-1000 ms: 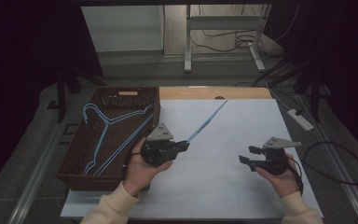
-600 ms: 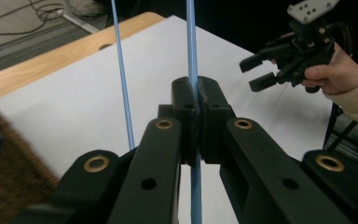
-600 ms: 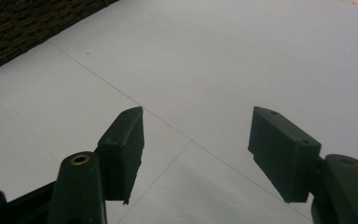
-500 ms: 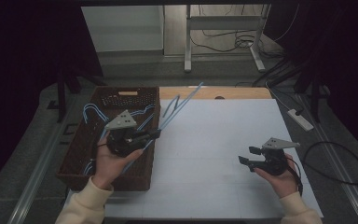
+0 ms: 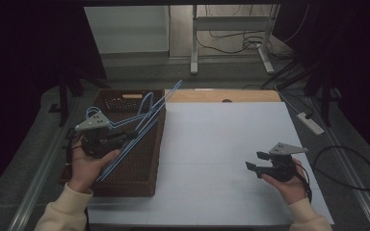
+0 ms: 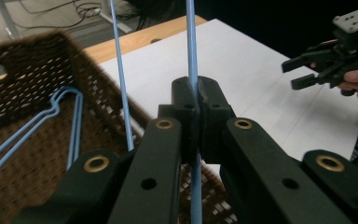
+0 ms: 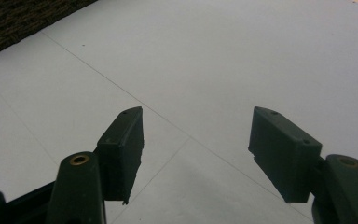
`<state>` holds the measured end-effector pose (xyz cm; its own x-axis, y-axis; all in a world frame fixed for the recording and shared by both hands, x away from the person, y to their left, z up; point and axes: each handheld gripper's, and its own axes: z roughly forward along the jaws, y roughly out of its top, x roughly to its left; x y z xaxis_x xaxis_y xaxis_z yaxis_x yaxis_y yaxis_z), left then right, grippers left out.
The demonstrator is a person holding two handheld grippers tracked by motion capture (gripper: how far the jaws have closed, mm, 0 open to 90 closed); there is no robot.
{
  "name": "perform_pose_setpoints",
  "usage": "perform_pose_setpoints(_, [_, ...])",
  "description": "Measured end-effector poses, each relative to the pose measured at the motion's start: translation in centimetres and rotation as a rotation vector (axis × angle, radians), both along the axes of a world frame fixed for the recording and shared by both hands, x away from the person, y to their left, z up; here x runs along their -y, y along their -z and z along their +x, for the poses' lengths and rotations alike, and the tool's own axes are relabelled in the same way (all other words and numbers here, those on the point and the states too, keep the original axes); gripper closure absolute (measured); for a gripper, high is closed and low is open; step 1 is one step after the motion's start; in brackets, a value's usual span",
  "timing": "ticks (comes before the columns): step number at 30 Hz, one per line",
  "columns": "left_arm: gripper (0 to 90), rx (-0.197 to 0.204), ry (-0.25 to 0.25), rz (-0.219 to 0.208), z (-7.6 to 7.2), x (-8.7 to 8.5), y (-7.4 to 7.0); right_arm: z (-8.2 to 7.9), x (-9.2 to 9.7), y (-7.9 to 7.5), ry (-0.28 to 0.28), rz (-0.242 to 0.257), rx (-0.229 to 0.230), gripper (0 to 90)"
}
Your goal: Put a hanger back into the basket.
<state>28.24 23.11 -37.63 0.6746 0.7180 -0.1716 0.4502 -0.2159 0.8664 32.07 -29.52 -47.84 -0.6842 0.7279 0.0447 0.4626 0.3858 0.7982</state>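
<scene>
White bench [image 5: 221, 144]: left gripper [image 5: 107, 140], jaws pinching a blue hanger [image 5: 139, 126], above the brown basket [image 5: 139, 166]; right gripper [image 5: 260, 166], jaws spread, empty.

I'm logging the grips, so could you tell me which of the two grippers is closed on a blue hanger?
The left gripper, above the brown basket, pinches a blue hanger; the right gripper is open with nothing between its jaws.
</scene>
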Motion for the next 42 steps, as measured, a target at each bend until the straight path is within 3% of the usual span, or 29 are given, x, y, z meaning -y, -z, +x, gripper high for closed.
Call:
perform_pose_setpoints(9, [87.8, -0.036, -0.057, 0.014, 0.4, -3.1, 1.4, 0.0, 0.0, 0.1, 0.003, -0.007, -0.002, 36.1])
perform_pose_setpoints(17, [87.8, -0.082, -0.072, 0.024, 0.6, -4.6, 2.5, 0.0, -0.1, 0.2, 0.005, -0.010, -0.005, 36.1])
perform_pose_setpoints(29, [87.8, -0.124, -0.059, 0.063, 1.8, -4.5, 3.2, 0.0, -0.1, 0.3, 0.009, -0.016, -0.007, 36.1])
perform_pose_setpoints(34, [87.8, -0.156, -0.054, 0.086, 2.7, -4.8, 3.8, 0.0, -0.1, 0.3, 0.009, -0.017, -0.006, 36.1])
perform_pose_setpoints(39, [87.8, -0.223, -0.054, 0.101, 3.9, -5.1, 5.2, 0.0, -0.1, 0.3, 0.009, -0.018, -0.008, 36.1])
perform_pose_setpoints(42, [87.8, -0.234, -0.055, 0.100, 4.1, -5.2, 5.6, 0.0, -0.2, 0.4, 0.009, -0.019, -0.008, 36.1])
